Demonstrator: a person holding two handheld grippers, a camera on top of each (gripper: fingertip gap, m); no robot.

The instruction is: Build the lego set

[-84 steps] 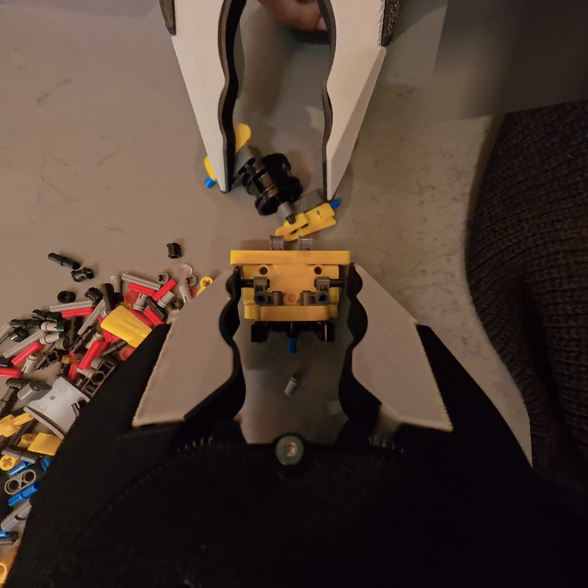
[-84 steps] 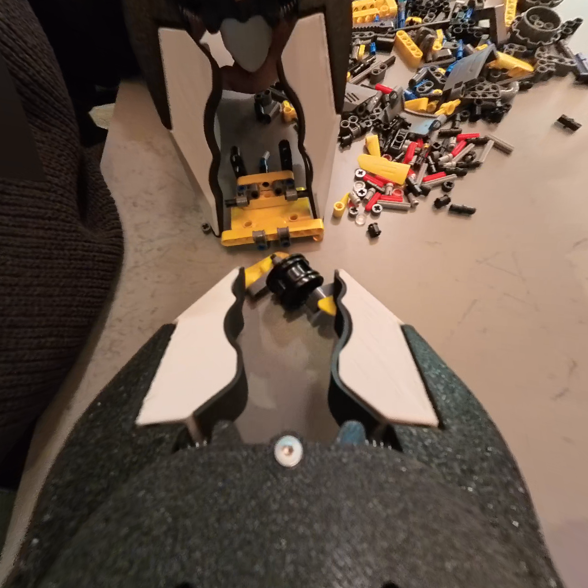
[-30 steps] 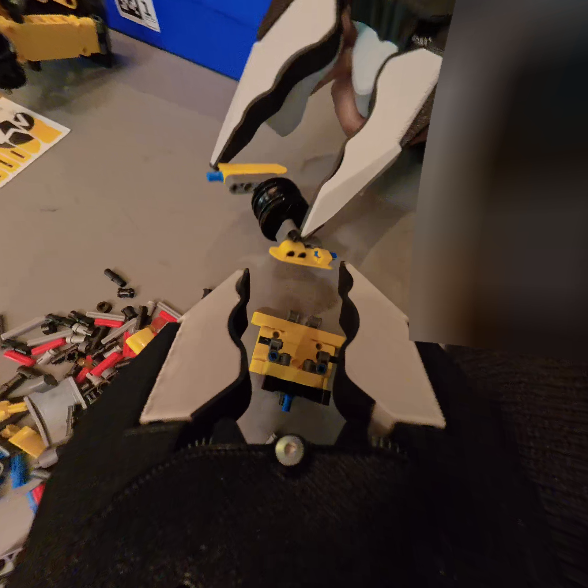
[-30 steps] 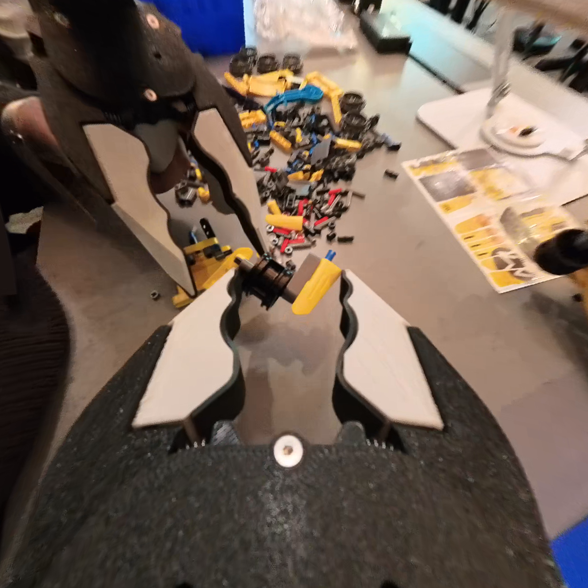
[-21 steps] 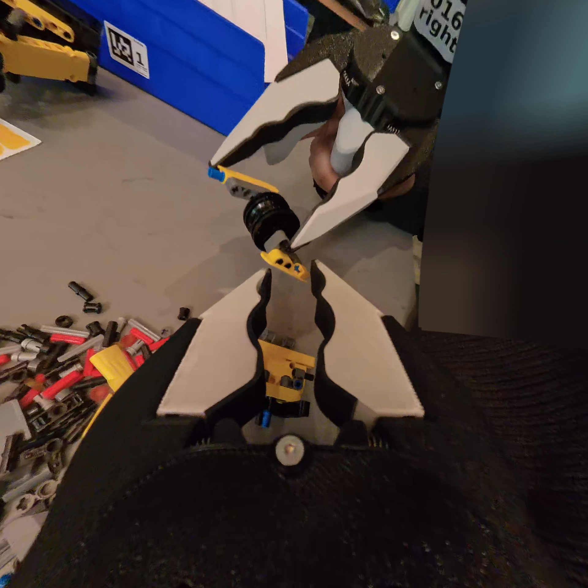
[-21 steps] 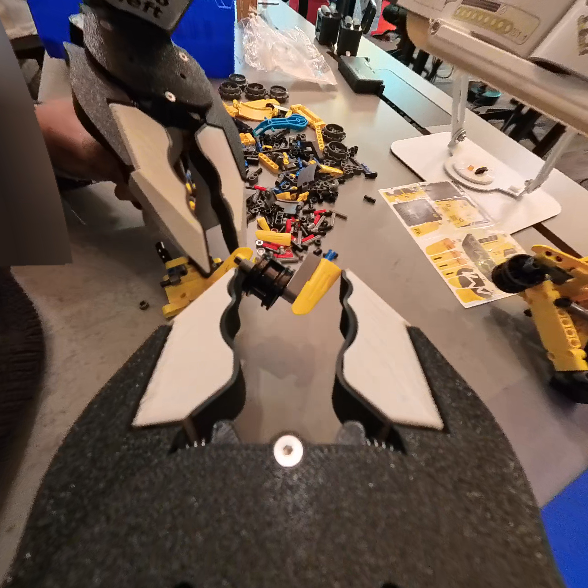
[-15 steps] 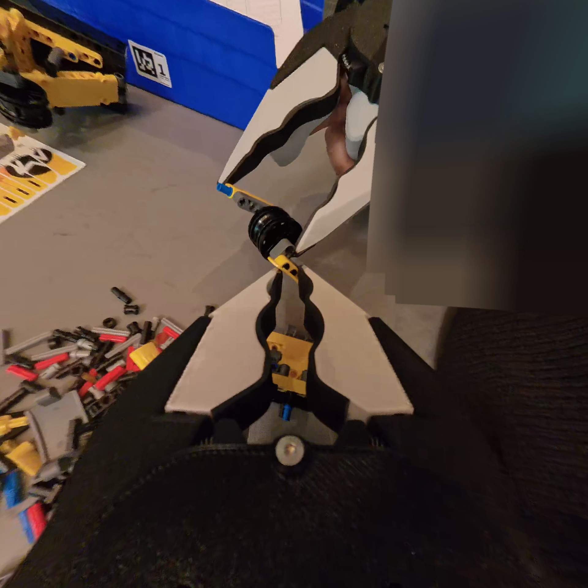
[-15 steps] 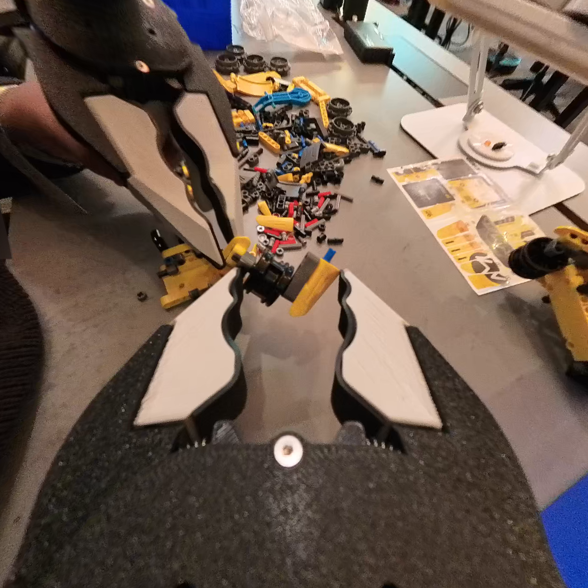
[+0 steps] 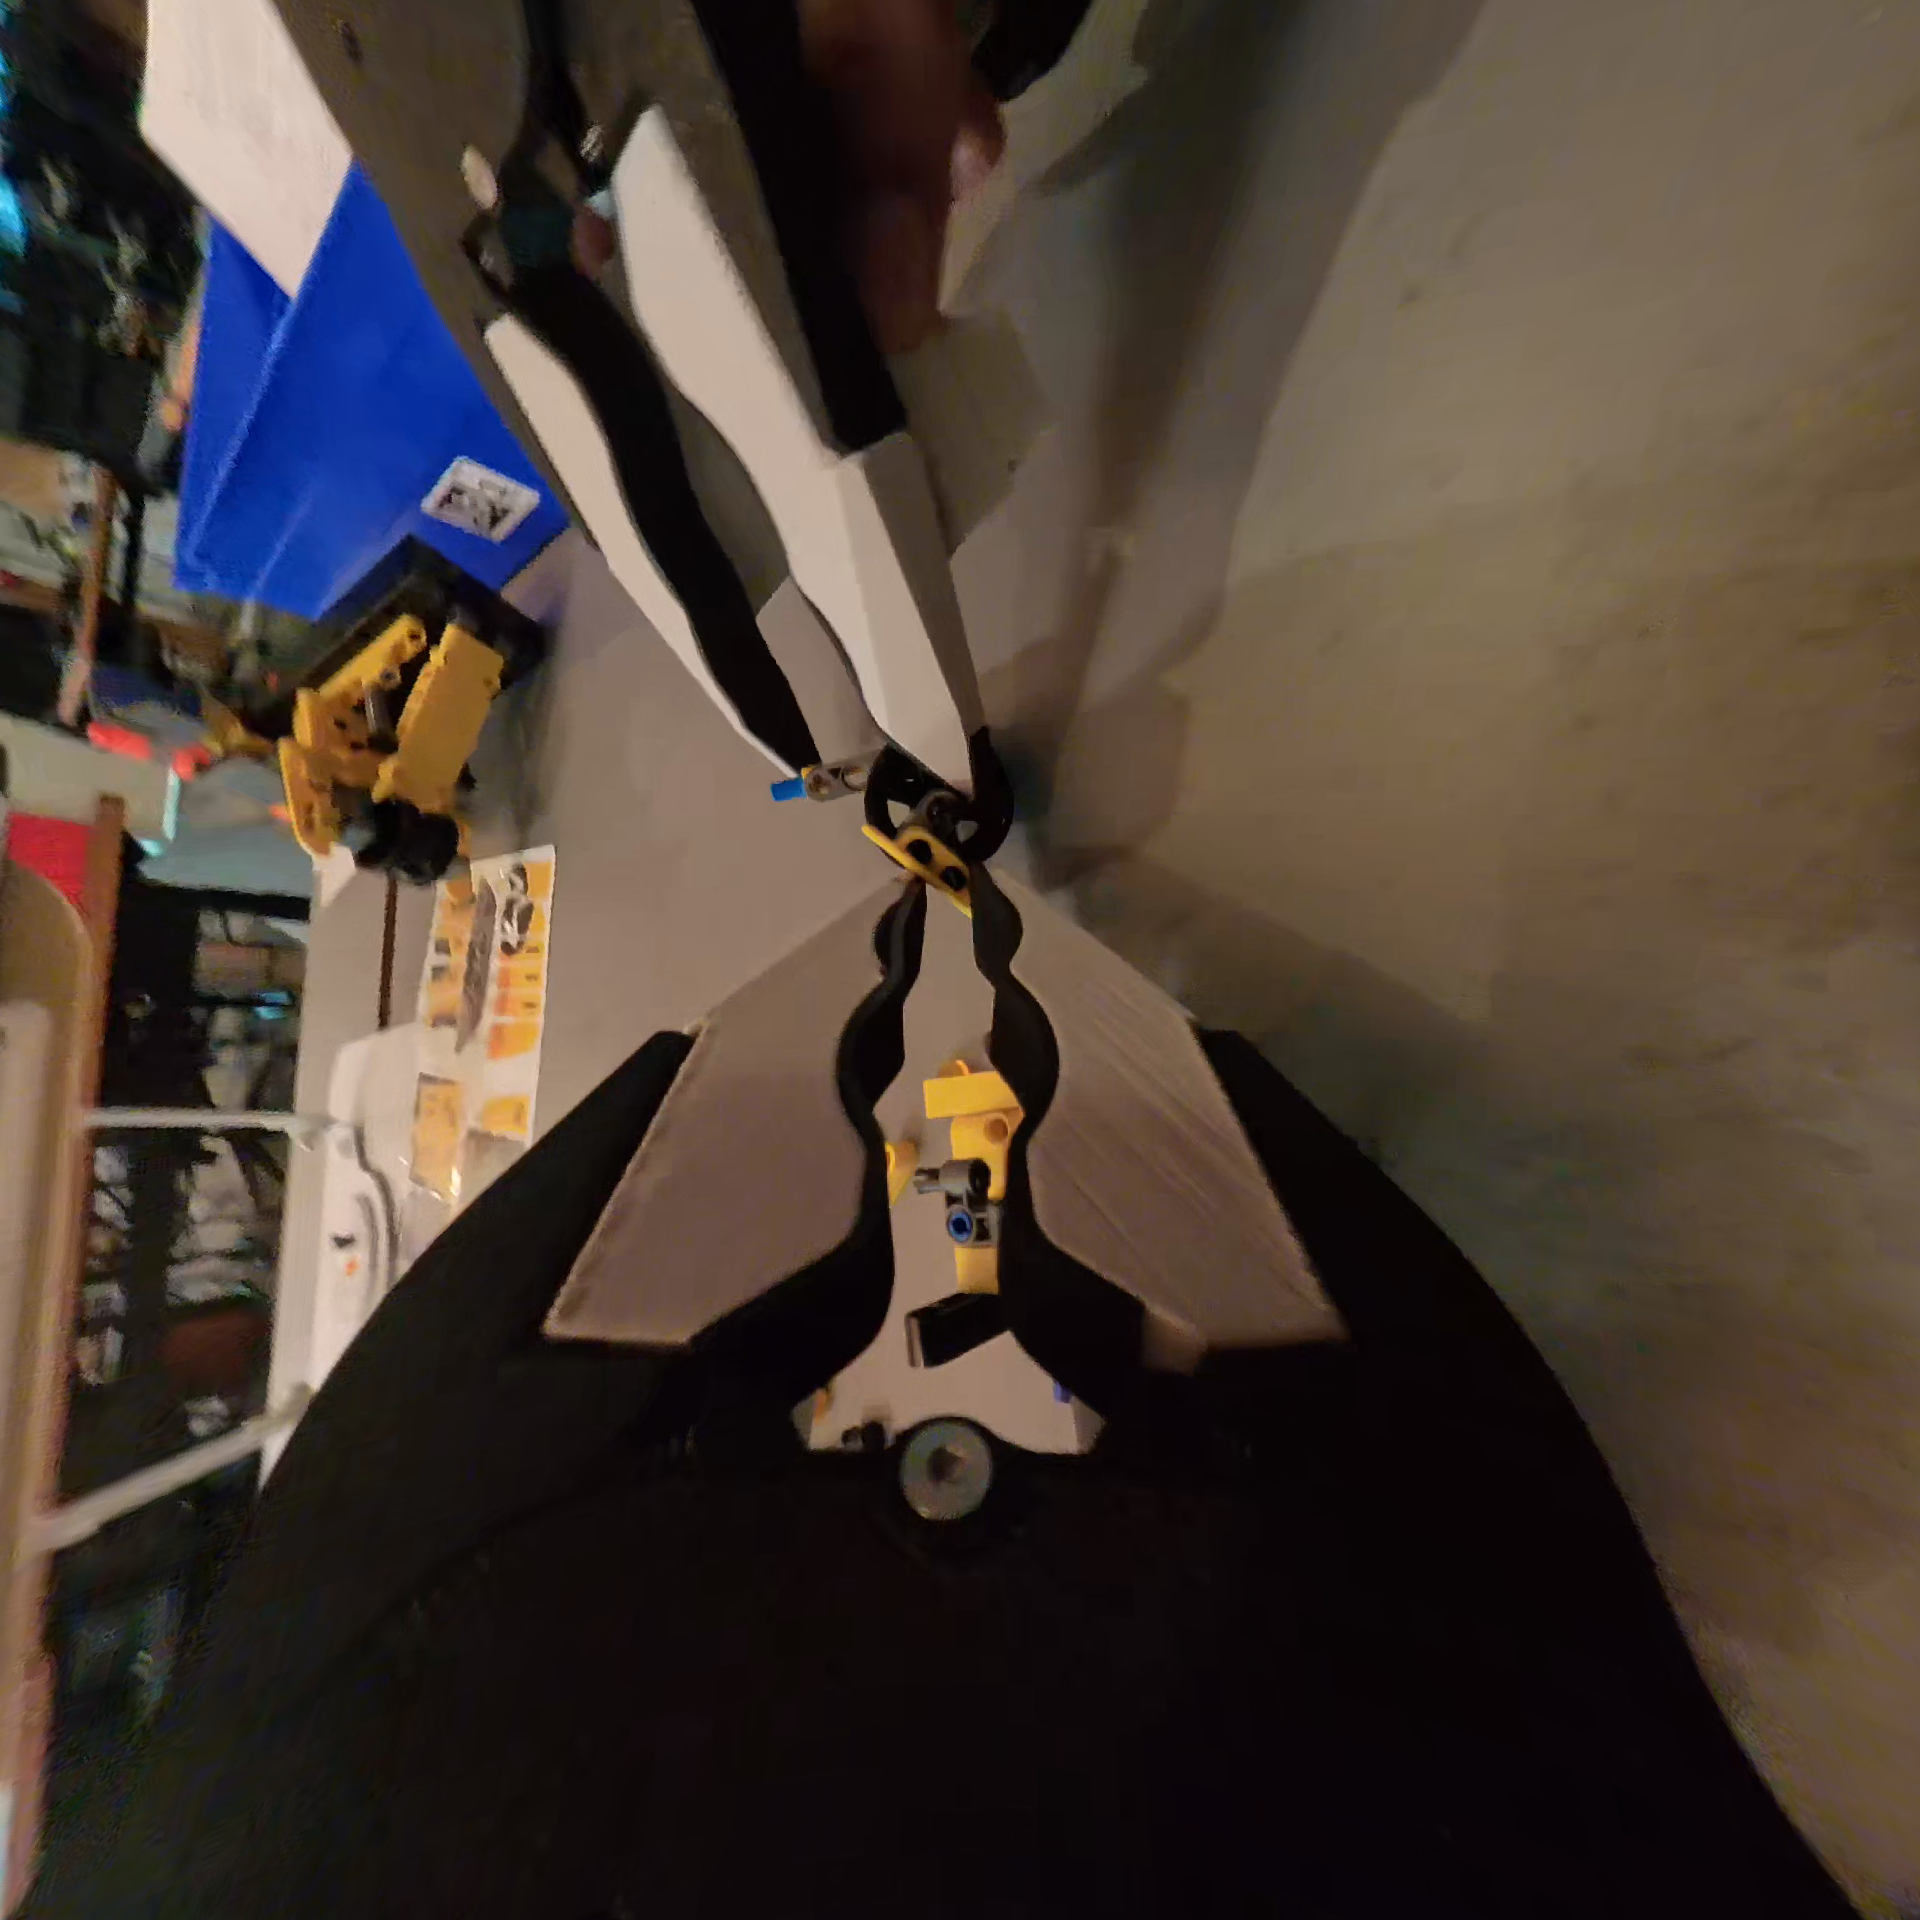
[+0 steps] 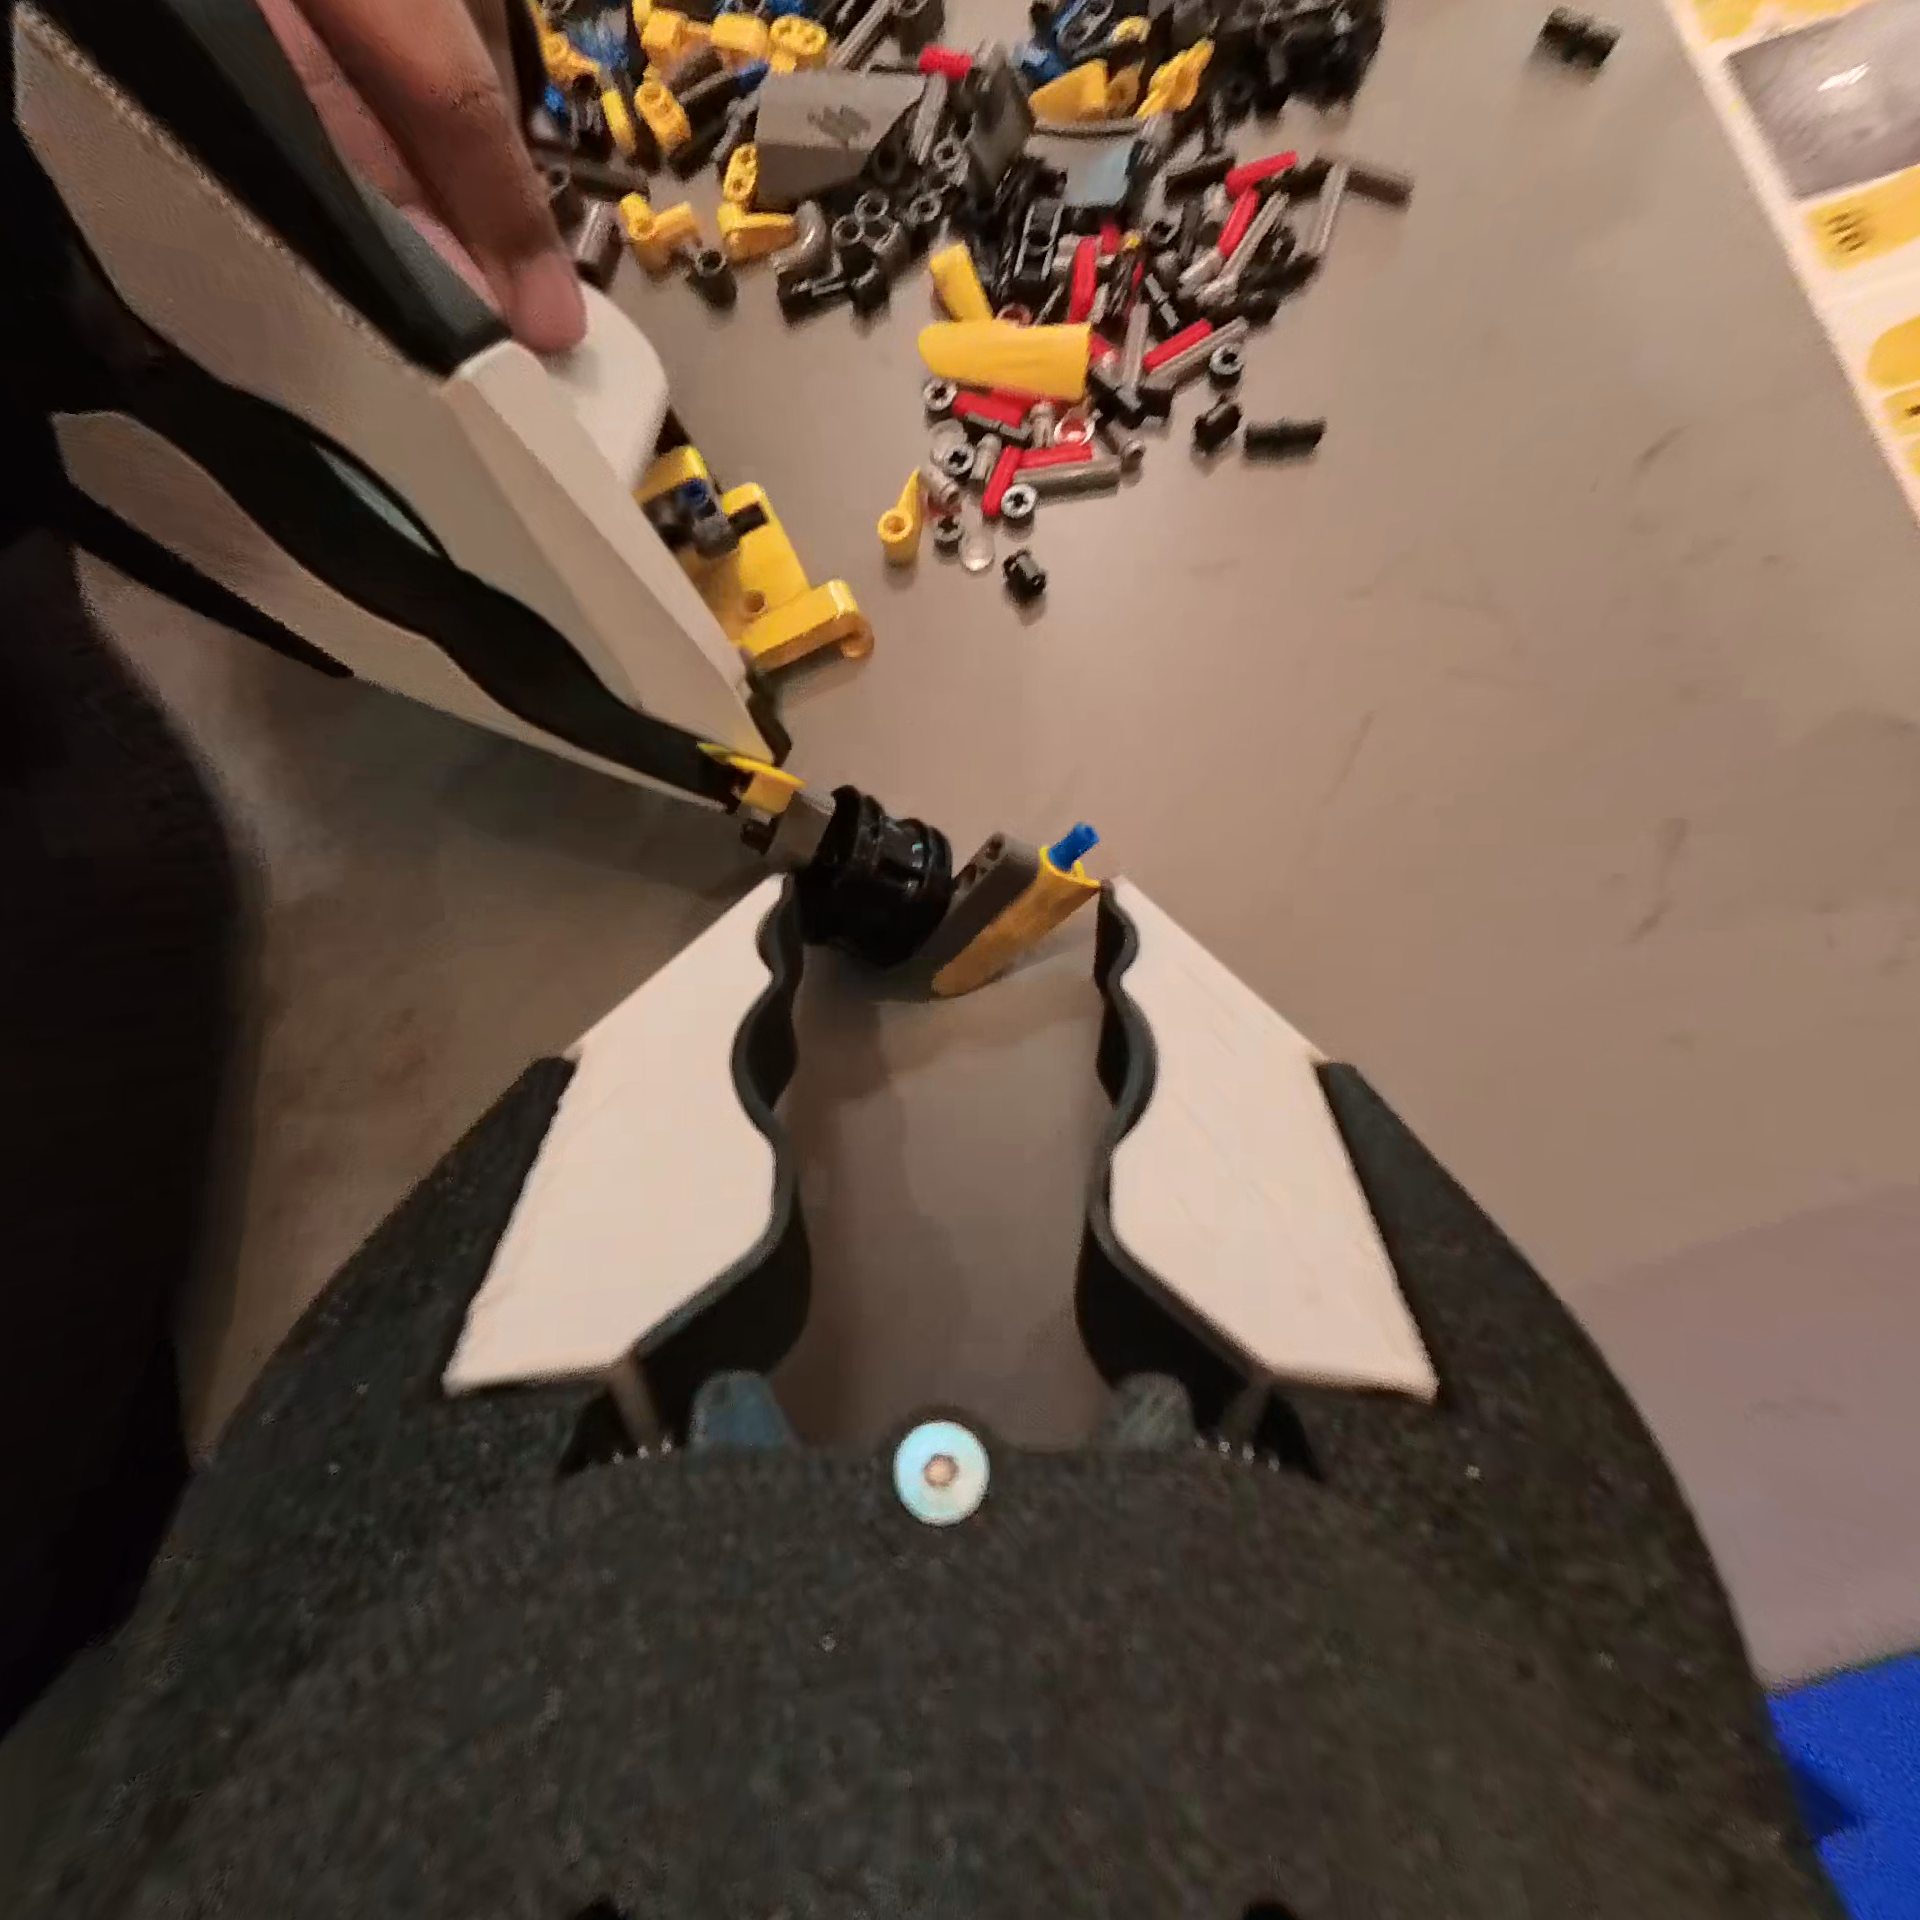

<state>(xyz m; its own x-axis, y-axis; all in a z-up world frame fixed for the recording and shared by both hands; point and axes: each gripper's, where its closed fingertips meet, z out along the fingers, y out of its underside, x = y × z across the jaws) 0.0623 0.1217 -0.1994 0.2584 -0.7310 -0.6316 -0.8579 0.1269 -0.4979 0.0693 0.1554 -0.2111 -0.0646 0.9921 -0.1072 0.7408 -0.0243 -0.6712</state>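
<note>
Right gripper [image 10: 940, 899] was clamped, part-way closed, across a short axle assembly [image 10: 883, 883]: black ribbed plastic wheel hub on a grey axle, with a yellow curved plastic panel at each end. The hub sat against the gripper's left fingertip. The near yellow panel and its blue pin [image 10: 1070, 844] sat against the right fingertip. The assembly's long axis ran crosswise to the fingers, rising toward upper left in the right wrist view. Left gripper [image 9: 940, 894] met it from that upper-left side, tips nearly together and pinching the far yellow panel [image 9: 928, 854], so each gripper had one end and the two sets of tips were almost touching. The assembly looked lifted off the grey worktop [image 10: 1455, 831], not certain. Just beyond, under the left gripper, a yellow blocky brick sub-build with black and blue pins [image 10: 774, 582] lay on the worktop, not held. Farther out were a loose pile of red, grey, black and yellow brick parts [image 10: 1039, 312], printed yellow instruction sheets [image 9: 488, 956], a built yellow brick vehicle [image 9: 384, 727] and a blue plastic bin [image 9: 343, 416]. A person's hand [image 10: 447, 135] was on the left gripper's body. The left wrist view was rolled sideways and blurred. The hub hid the axle joint, and how deep the far panel sat between the tips was unclear.
</note>
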